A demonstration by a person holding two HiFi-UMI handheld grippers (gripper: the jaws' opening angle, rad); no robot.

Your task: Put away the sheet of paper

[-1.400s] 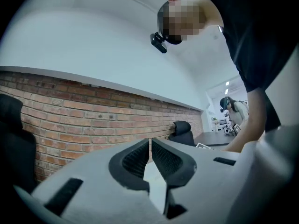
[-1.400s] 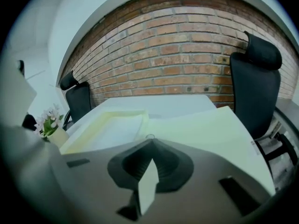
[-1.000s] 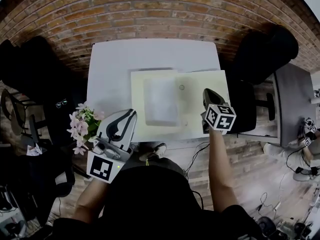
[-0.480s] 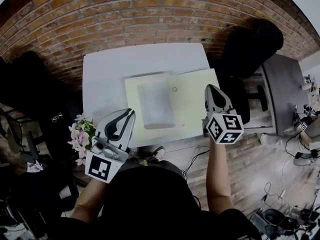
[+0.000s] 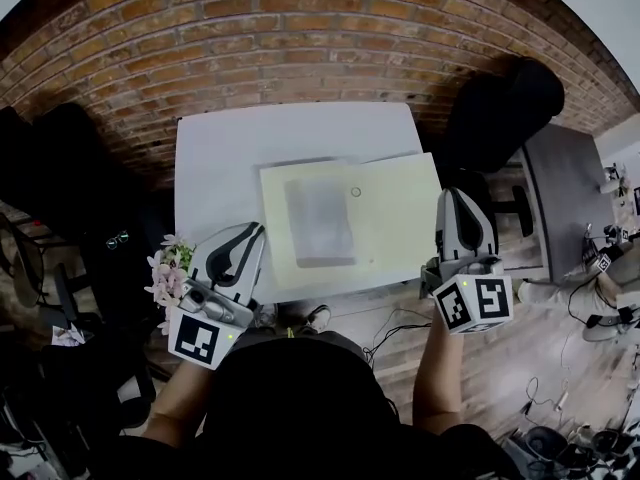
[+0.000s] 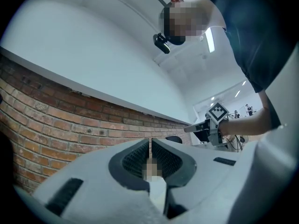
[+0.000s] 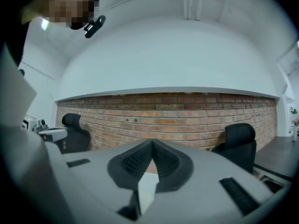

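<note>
The sheet of paper point(image 5: 320, 220) lies flat on the left half of a pale yellow folder point(image 5: 400, 218), which is spread open on the white desk point(image 5: 215, 158). A small ring mark point(image 5: 355, 192) shows on the folder just right of the sheet's far corner. Nothing lies on top of the sheet.

The folder's right side reaches the desk's right edge, and its near edge runs close to the desk's near edge. We see bare desk along the left strip and the far strip by the brick wall point(image 5: 300, 38).

Our left tongs point(image 5: 256, 230) hover at the near left corner, jaws together and empty, beside pink and white flowers point(image 5: 168, 273). Our right tongs point(image 5: 452, 196) hang just off the folder's right edge, jaws pressed together with nothing in them.

Black chairs stand at the left point(image 5: 60, 168) and the right point(image 5: 500, 108), and a dark second desk point(image 5: 565, 193) stands further right. Cables point(image 5: 390, 318) trail over the wooden floor below the near edge.

The print we can see is a black-and-white square marker on each cube.
</note>
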